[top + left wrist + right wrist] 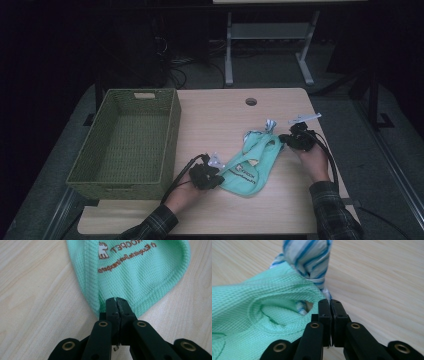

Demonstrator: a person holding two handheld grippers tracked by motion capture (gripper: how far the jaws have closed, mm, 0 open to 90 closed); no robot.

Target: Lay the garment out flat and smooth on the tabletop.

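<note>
Right now the green bib (pixel 250 167) stretches slantwise beside the basket (pixel 125 142), left gripper (pixel 216 176) clamping its nearer hem, right gripper (pixel 286 140) clamping its far strap end.

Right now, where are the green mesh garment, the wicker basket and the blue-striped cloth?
green mesh garment (pixel 250 172): high view, on its printed front panel.
wicker basket (pixel 172 132): high view, on its right wall.
blue-striped cloth (pixel 308 257): right gripper view, on its bunched upper fold.
</note>
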